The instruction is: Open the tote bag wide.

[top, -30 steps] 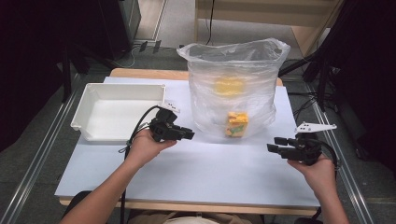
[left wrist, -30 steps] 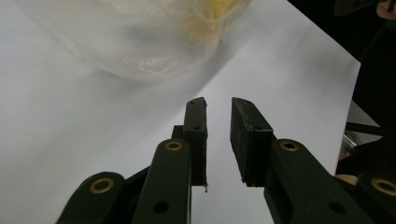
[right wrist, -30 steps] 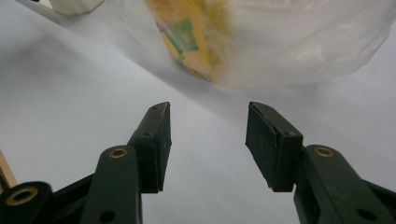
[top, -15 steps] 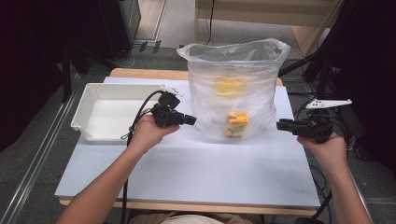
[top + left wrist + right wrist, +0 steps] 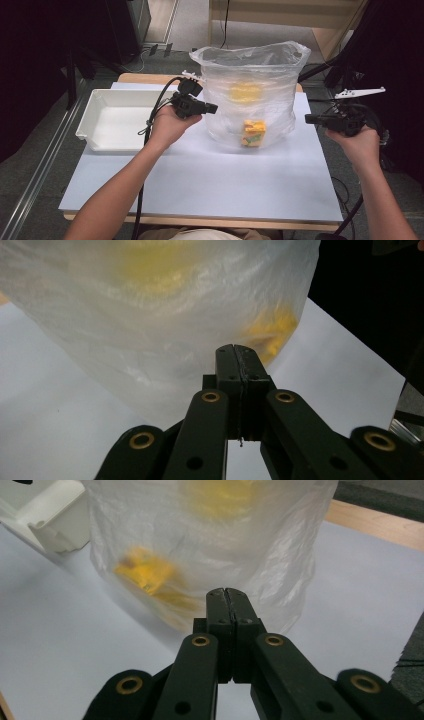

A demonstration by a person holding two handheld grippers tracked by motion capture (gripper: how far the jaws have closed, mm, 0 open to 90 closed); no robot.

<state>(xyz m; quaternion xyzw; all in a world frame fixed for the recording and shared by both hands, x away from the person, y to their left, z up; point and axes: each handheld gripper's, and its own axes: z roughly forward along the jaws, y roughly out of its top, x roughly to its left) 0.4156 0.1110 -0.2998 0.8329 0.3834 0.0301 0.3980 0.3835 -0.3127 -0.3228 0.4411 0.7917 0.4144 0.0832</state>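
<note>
While both hands have lifted toward the clear plastic bag (image 5: 250, 95) since a second ago, the left gripper (image 5: 212, 107) and right gripper (image 5: 310, 118) flank it, jaws pressed together and empty. Ahead of both jaws, yellow packets (image 5: 254, 133) sit inside; the white tray (image 5: 112, 120) holds nothing, so grasping the bag seems next.

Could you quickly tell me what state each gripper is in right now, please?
Left gripper: closed, holding nothing, tips close to the plastic bag.
Right gripper: closed, holding nothing, pointing at the bag from its other side.
</note>
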